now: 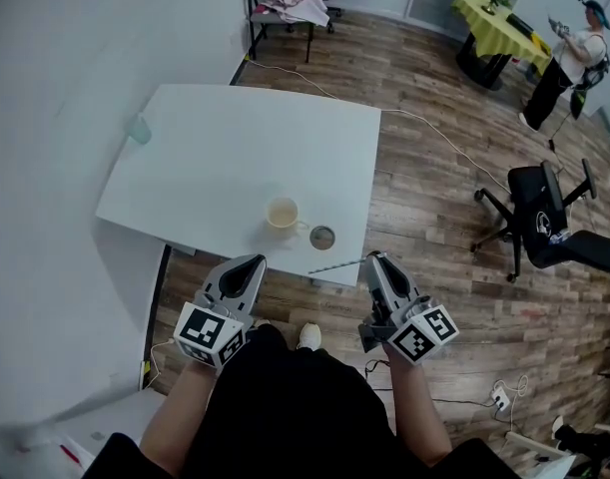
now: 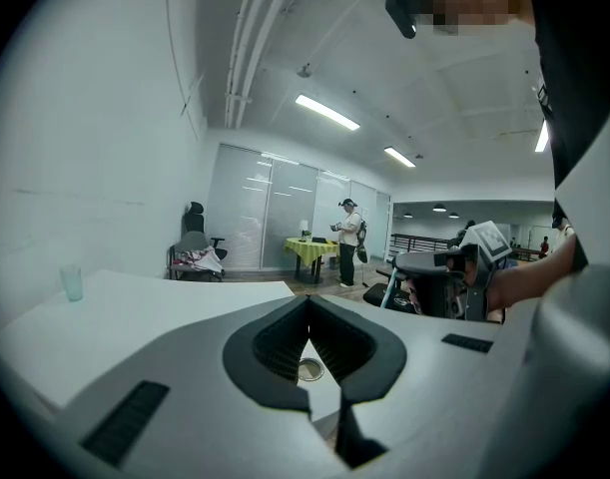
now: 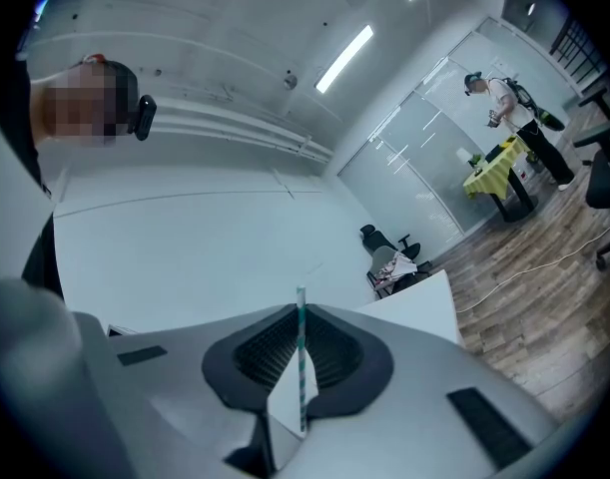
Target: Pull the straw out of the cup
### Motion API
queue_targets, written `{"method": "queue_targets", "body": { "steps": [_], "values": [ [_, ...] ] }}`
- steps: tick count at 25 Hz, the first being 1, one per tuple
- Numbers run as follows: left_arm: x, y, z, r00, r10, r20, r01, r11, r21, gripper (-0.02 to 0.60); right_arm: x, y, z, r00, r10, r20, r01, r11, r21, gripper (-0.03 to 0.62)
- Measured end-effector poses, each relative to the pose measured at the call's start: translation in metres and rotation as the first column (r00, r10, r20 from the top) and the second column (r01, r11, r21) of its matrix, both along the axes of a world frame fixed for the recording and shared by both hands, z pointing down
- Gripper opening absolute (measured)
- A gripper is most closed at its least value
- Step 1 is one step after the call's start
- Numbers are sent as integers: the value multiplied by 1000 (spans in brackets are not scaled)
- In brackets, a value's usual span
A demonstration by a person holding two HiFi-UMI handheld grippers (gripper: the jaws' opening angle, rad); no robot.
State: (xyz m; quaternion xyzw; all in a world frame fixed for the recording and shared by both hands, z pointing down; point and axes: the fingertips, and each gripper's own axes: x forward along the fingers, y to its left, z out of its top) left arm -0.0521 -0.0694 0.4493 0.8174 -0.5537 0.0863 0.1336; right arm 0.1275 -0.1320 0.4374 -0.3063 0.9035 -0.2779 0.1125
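Observation:
A cream cup (image 1: 283, 214) stands on the white table (image 1: 215, 158) near its front edge, with a round grey lid (image 1: 322, 236) just to its right. The thin straw (image 1: 336, 264) is out of the cup and lies level over the table's front edge. My right gripper (image 1: 370, 258) is shut on one end of it. In the right gripper view the green-and-white striped straw (image 3: 302, 367) stands up between the closed pads of my right gripper (image 3: 299, 312). My left gripper (image 1: 253, 262) hovers off the table's front edge, left of the straw, shut and holding nothing. Under my left gripper (image 2: 307, 302) the lid (image 2: 310, 370) shows.
A small clear tumbler (image 1: 139, 130) stands at the table's far left edge. On the wooden floor to the right are a black office chair (image 1: 544, 218) and cables. Farther back are a yellow-clothed table (image 1: 499, 23), a standing person (image 1: 574, 58) and a chair with clothes (image 1: 295, 3).

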Motion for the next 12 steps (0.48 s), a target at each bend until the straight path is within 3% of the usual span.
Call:
{"method": "queue_targets", "body": {
  "steps": [12],
  "values": [
    [-28,-7,-4,999,28,-21,-28,1000,10,14,-18,0,-24,999,42,28,-43,999,26,38]
  ]
}}
